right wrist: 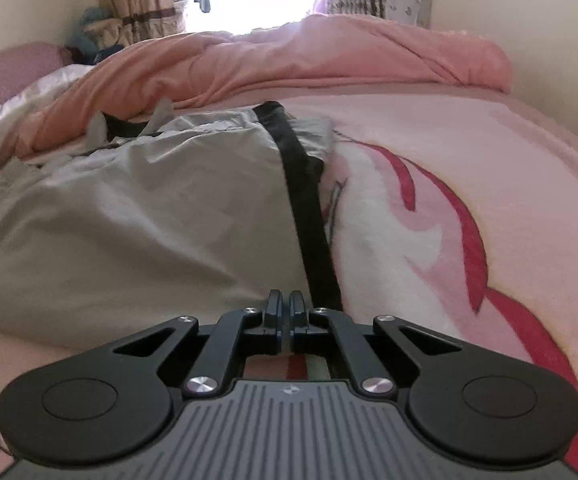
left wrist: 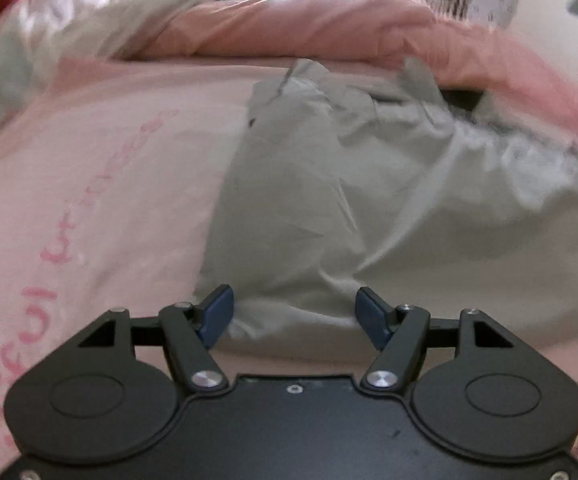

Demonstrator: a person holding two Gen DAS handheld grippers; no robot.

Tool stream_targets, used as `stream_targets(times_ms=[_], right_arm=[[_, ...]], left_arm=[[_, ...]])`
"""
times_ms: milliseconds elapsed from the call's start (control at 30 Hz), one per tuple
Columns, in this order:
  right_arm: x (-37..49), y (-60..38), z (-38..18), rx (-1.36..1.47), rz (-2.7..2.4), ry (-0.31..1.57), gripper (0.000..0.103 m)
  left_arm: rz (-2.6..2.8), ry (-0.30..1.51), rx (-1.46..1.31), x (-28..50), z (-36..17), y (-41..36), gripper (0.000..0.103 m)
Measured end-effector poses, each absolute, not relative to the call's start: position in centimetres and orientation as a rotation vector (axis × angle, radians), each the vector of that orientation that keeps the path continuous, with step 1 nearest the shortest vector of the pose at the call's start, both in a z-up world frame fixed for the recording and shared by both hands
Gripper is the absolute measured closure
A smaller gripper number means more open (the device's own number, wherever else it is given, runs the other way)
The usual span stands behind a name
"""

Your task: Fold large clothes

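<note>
I'm seeing blur hiding the grey garment's (left wrist: 369, 200) far edge; left claw (left wrist: 295, 312) gaping empty above it, right claw (right wrist: 285, 307) clenched, its grip unclear.

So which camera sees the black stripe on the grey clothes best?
The right wrist view: the black stripe runs lengthwise along the grey garment, sharp. The left wrist view shows only a small dark patch near its far edge, blurred.
</note>
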State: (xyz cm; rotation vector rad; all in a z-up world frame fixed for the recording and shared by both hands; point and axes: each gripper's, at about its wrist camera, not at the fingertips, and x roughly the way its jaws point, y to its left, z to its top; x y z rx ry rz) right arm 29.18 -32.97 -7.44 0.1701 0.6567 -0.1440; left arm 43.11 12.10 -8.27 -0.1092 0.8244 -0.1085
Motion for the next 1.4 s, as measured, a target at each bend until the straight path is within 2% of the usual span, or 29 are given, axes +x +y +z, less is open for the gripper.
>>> stream_targets(times_ms=[33, 67, 267, 467, 567, 667, 700, 833, 900, 967, 1033, 1133, 1200, 1267, 1400], right_arm=[[29.3, -32.6, -6.7, 0.178, -0.149, 0.639, 0.088], [29.4, -32.2, -5.9, 0.18, -0.141, 0.607, 0.086], [33.4, -26.3, -2.9, 0.215, 0.055, 0.493, 0.085], [38.6, -21.5, -4.5, 0.212, 0.162, 0.521, 0.085], [40.5, -21.0, -6.5, 0.154, 0.112, 0.585, 0.086], [40.5, -22.2, -9.1, 0.16, 0.122, 0.578, 0.1], [40.3, -22.4, -9.3, 0.175, 0.134, 0.573, 0.1], [39.9, -23.6, -8.7, 0.247, 0.149, 0.593, 0.1], [40.1, -24.0, -7.4, 0.248, 0.13, 0.585, 0.096], [39.9, -24.8, -6.0, 0.204, 0.074, 0.517, 0.085], [40.7, -25.8, -5.5, 0.165, 0.011, 0.501, 0.082], [41.9, -27.6, -6.4, 0.187, -0.023, 0.559, 0.082], [42.4, -28.3, -7.5, 0.191, -0.028, 0.584, 0.088], [42.2, -28.5, -8.3, 0.204, -0.025, 0.561, 0.09], [42.1, -28.4, -7.7, 0.21, -0.03, 0.571, 0.09]], left_arm=[[-0.097, 0.825, -0.133, 43.2, -7.5, 12.6, 0.038], [-0.089, 0.808, -0.144, 43.2, -6.5, 12.7, 0.037], [-0.286, 0.684, -0.131, 44.7, -2.5, 7.1, 0.034], [-0.455, 0.661, -0.062, 47.9, -3.8, -1.0, 0.031], [-0.385, 0.75, 0.017, 51.0, -6.1, -3.4, 0.031], [-0.386, 0.772, -0.008, 52.5, -8.3, -2.7, 0.026], [-0.395, 0.754, 0.004, 52.2, -8.5, -2.6, 0.026], [-0.402, 0.744, 0.021, 51.9, -8.3, -2.9, 0.026], [-0.404, 0.762, 0.02, 52.3, -7.2, -2.5, 0.026], [-0.398, 0.7, 0.048, 52.5, -6.0, -2.0, 0.026], [-0.369, 0.666, 0.077, 52.7, -5.3, -1.1, 0.026], [-0.334, 0.712, 0.048, 54.6, -5.7, 0.1, 0.026], [-0.304, 0.772, 0.04, 55.8, -7.2, 0.6, 0.026], [-0.305, 0.76, 0.011, 56.0, -8.5, 1.1, 0.02], [-0.307, 0.761, 0.003, 56.1, -8.3, 1.4, 0.021]])
